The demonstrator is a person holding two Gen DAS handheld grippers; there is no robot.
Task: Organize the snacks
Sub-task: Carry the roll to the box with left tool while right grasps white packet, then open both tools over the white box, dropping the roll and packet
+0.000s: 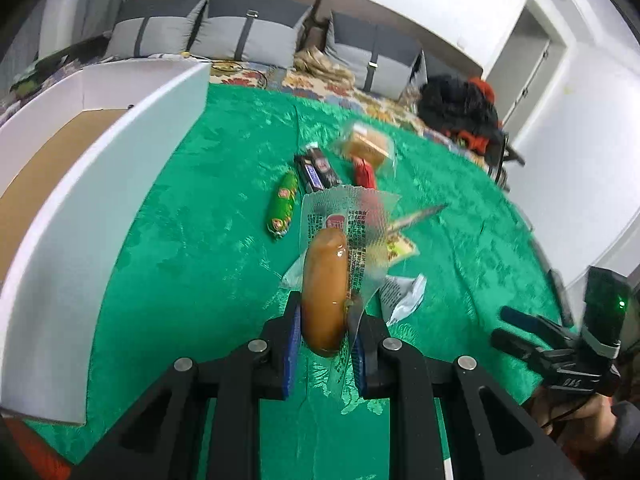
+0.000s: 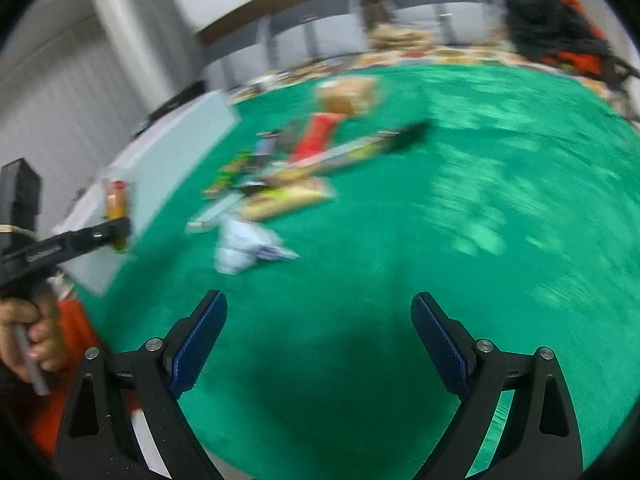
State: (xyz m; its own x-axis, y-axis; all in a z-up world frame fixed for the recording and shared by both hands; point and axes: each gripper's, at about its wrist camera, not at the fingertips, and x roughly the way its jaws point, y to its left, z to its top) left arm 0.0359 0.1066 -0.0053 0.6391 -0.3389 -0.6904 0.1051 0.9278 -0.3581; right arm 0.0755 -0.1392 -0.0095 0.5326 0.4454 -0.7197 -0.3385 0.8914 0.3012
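Observation:
My left gripper (image 1: 326, 320) is shut on a sausage in a clear wrapper (image 1: 325, 286) and holds it above the green cloth (image 1: 192, 264). The white box (image 1: 120, 168) with a brown bottom stands to its left. Snacks lie ahead: a green sausage (image 1: 284, 205), a dark bar (image 1: 316, 170), a red pack (image 1: 364, 174), a wrapped cake (image 1: 368, 145) and a white wrapper (image 1: 402, 294). My right gripper (image 2: 320, 320) is open and empty over bare green cloth (image 2: 460, 200). The right wrist view is blurred; it shows the snack pile (image 2: 288, 176) and the left gripper (image 2: 116, 232) with the sausage (image 2: 116, 200).
A sofa with grey cushions (image 1: 248, 36) and a patterned cover stands behind the table. A black and red bag (image 1: 460, 108) sits at the far right. A hand (image 2: 32, 336) holds the left gripper. The right gripper (image 1: 520, 328) shows at the left view's right edge.

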